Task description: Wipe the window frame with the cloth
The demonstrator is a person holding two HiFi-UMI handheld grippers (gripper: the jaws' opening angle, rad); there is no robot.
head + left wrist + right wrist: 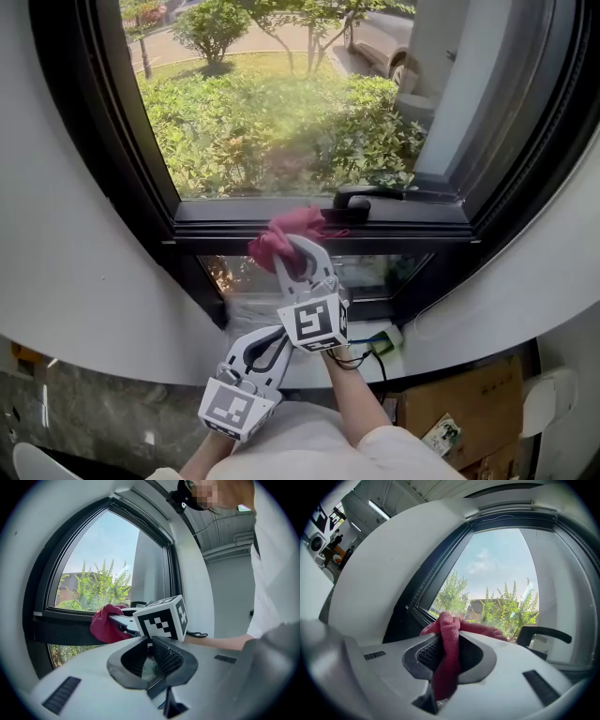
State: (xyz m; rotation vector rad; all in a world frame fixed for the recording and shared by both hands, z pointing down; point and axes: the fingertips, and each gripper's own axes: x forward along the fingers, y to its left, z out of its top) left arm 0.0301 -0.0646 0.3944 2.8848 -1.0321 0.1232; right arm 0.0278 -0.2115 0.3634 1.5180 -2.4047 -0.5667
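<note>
Two tools show in the head view: the right tool (pixel 298 251) reaches up to the horizontal bar of the window frame (pixel 225 225) with the red cloth (pixel 279 236) bunched at its tips and pressed on that bar, while the left tool (pixel 274 345) hangs lower, just beside the right one's marker cube and well below the frame. The black window handle (pixel 361 199) sits immediately right of the cloth, so a stroke in that direction would likely catch the loose bunch on it and drag fabric out of the grip. In the left gripper view, the left tool (pixel 151 660) has its jaws together with nothing between them. It looks past the marker cube to the cloth (pixel 105 623) lying against the dark frame (pixel 56 630). Being so near the other tool, it could knock it if either hand swings sideways. In the right gripper view, the right tool (pixel 449 653) is clamped on a fold of the cloth (pixel 450 634), which humps over the jaw tips and trails down between them. The handle (pixel 543 634) stands close on the right. Only a narrow fold appears to be pinched, so hard rubbing may pull it free. If the hump rolls off the tips, bare plastic could scrape the frame (pixel 417 613) instead of wiping it.
</note>
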